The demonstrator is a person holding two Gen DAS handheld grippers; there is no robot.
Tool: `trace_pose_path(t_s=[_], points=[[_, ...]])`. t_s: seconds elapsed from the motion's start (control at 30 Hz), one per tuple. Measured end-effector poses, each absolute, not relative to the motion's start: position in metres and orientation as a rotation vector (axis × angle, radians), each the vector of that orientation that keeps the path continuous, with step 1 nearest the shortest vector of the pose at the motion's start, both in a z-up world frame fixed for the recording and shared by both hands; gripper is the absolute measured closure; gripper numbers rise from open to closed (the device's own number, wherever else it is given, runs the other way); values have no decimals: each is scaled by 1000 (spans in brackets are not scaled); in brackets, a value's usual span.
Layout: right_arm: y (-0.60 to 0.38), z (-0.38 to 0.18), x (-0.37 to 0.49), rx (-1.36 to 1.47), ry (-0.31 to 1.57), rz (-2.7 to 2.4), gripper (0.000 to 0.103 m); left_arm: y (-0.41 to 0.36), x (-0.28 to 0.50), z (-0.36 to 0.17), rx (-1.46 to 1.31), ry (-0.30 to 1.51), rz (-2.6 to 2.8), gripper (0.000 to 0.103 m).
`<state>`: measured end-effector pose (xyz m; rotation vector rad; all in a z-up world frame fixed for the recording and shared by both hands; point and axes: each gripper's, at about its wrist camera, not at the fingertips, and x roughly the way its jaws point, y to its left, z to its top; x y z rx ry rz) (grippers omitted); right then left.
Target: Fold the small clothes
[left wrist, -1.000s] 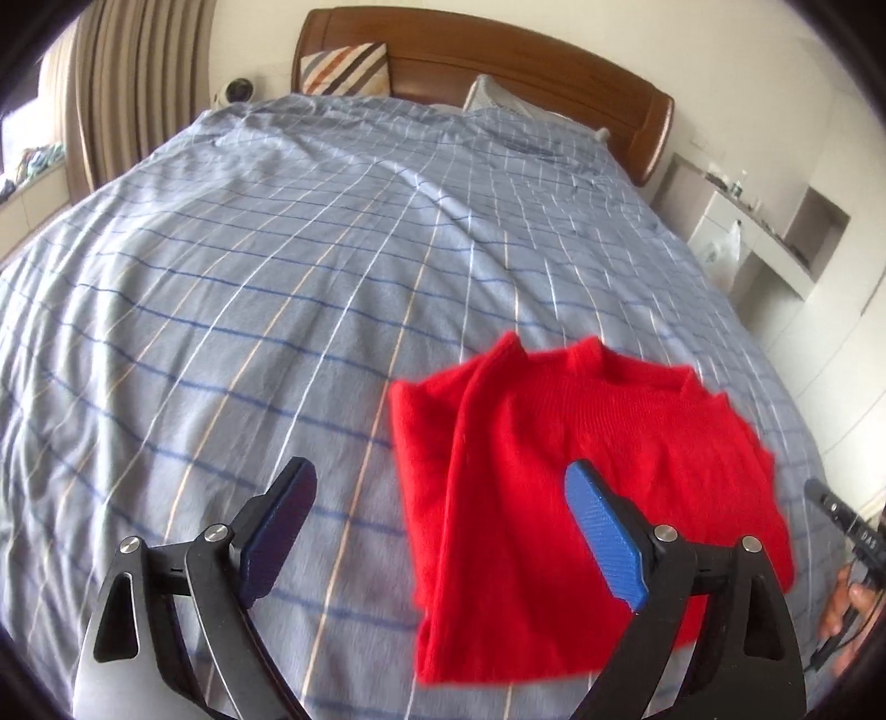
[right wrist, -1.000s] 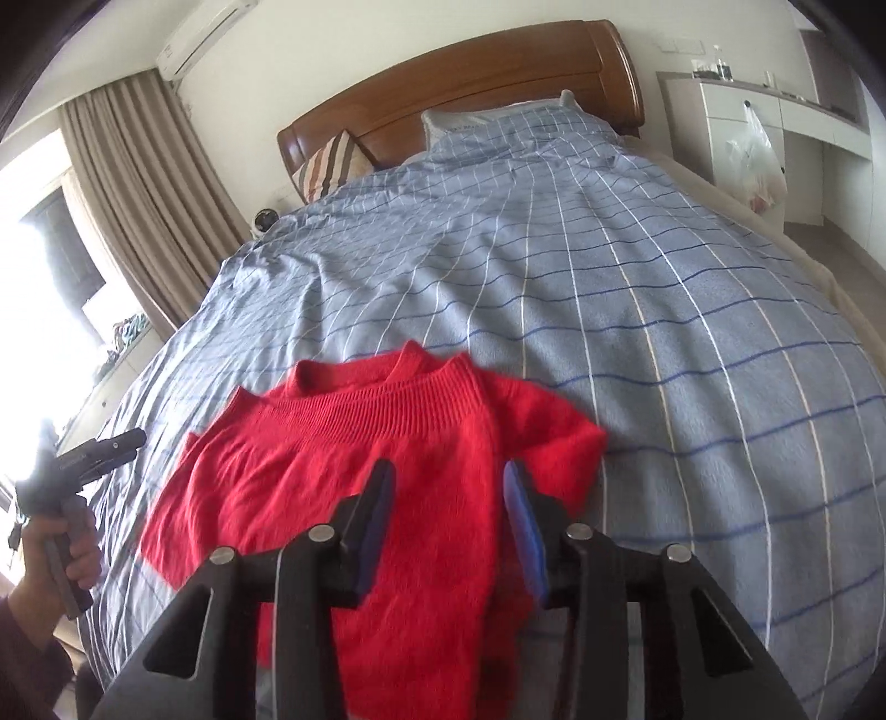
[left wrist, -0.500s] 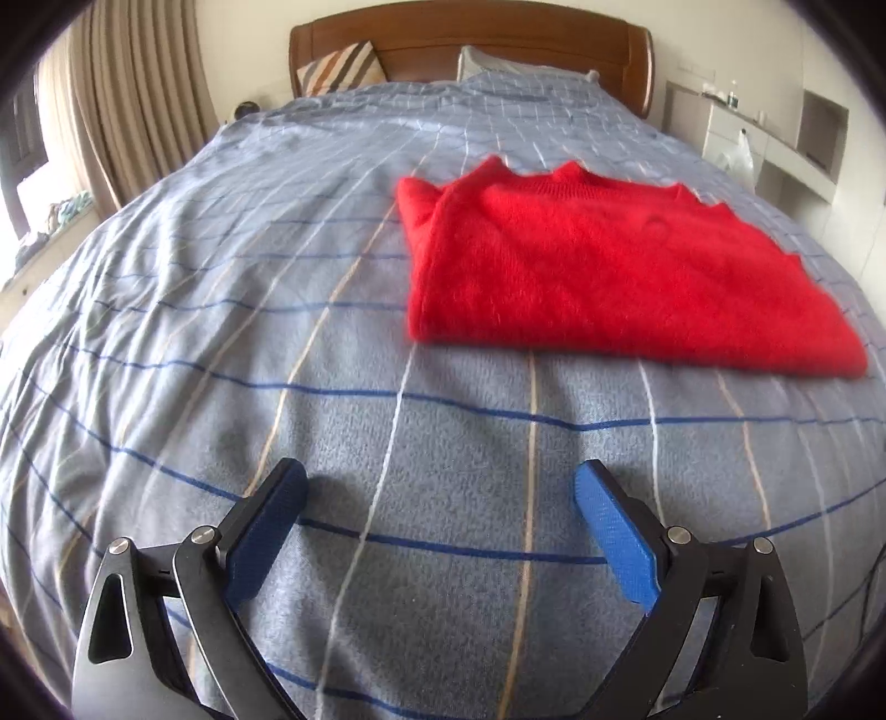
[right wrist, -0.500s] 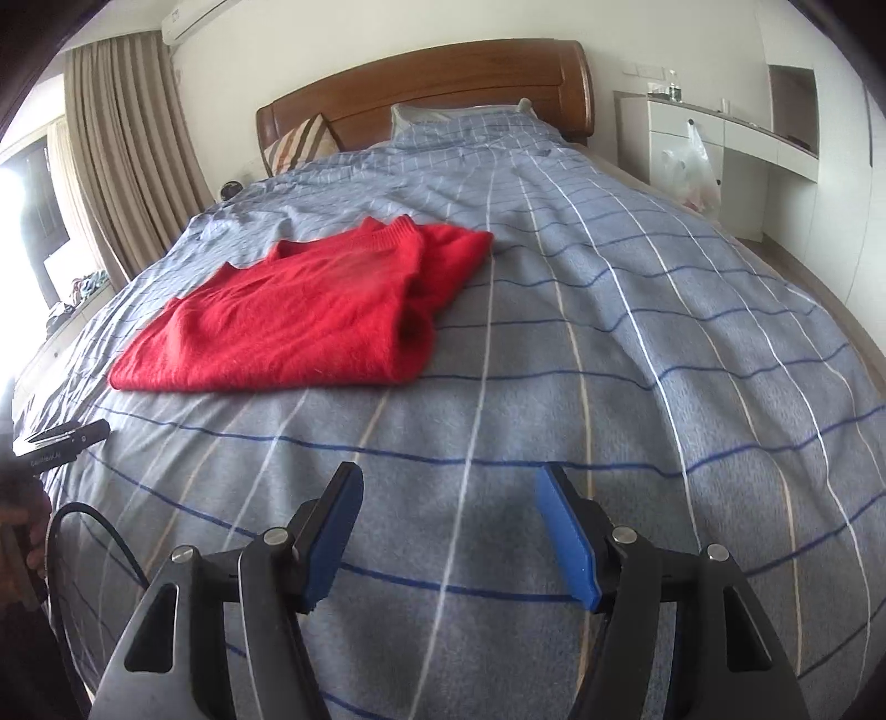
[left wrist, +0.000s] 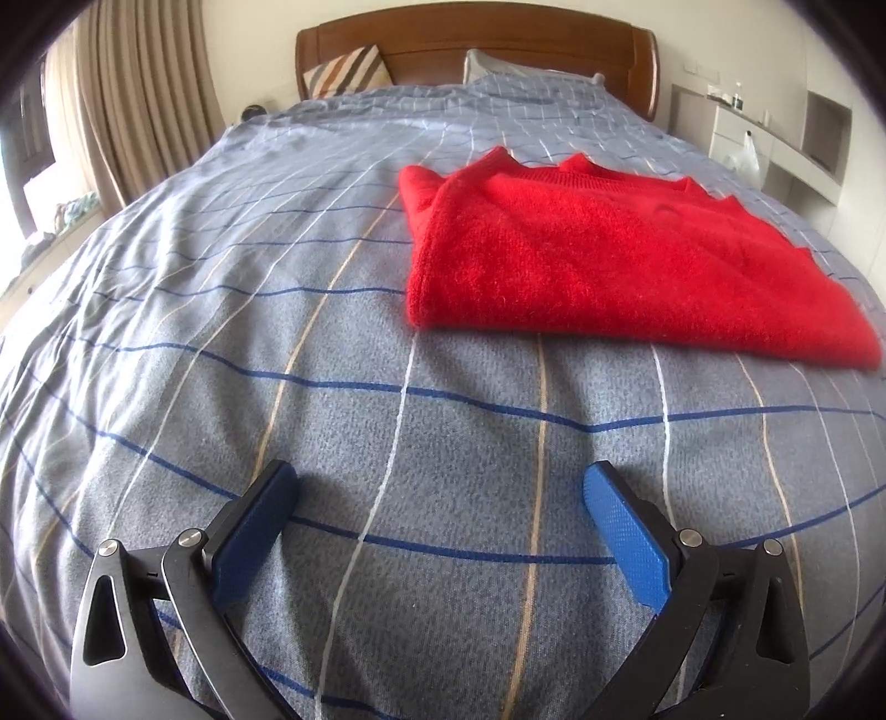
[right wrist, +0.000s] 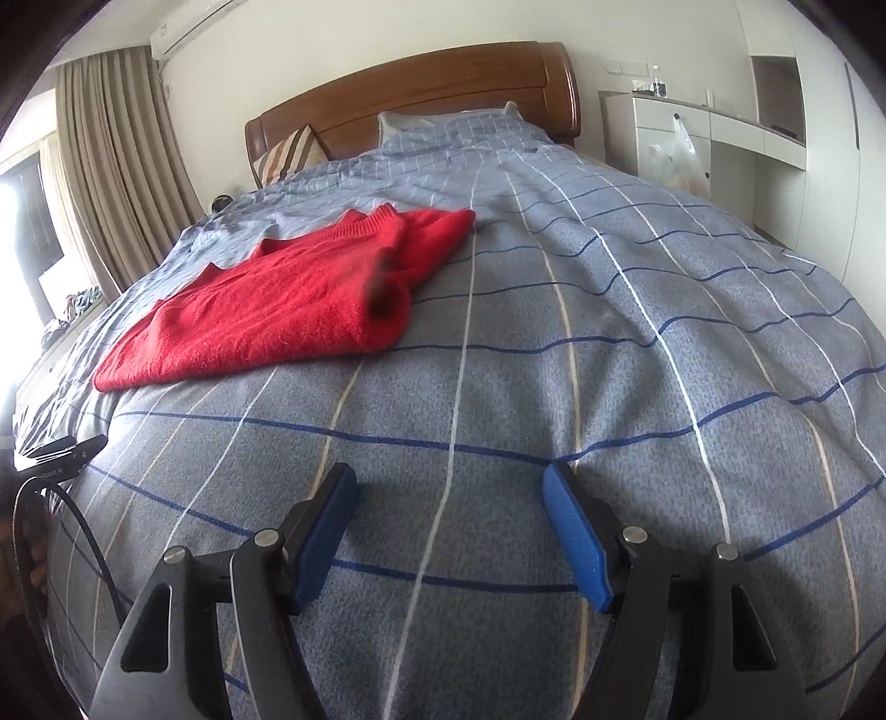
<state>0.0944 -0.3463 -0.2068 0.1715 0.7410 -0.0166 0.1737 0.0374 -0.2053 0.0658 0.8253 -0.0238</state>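
Red knit sweater lies folded on the bed, toward the far side, well apart from both grippers. Left gripper: jaws wide, just opened further, nothing between. Right gripper: moderately wide, also just opened, empty. Sweater judged soft, light, floppy; pinch at a folded edge or corner. Right wrist view alone shows the rolled sleeve end and the air conditioner.

The red sweater is folded, so its underside and tucked-in parts are hidden. In the right wrist view, a black device at the left edge is cut off, and its small writing is too tiny to read. The bottles on the far shelf are too small to make out.
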Motion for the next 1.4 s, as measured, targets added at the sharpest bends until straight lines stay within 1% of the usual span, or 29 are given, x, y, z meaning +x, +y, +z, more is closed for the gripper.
trace_pose_path(t_s=[0.7, 1.4], points=[[-345, -207, 91, 171, 736, -16, 33, 37, 167, -206, 77, 810, -23, 1], [-329, -208, 93, 69, 753, -73, 33, 36, 167, -205, 80, 805, -22, 1]])
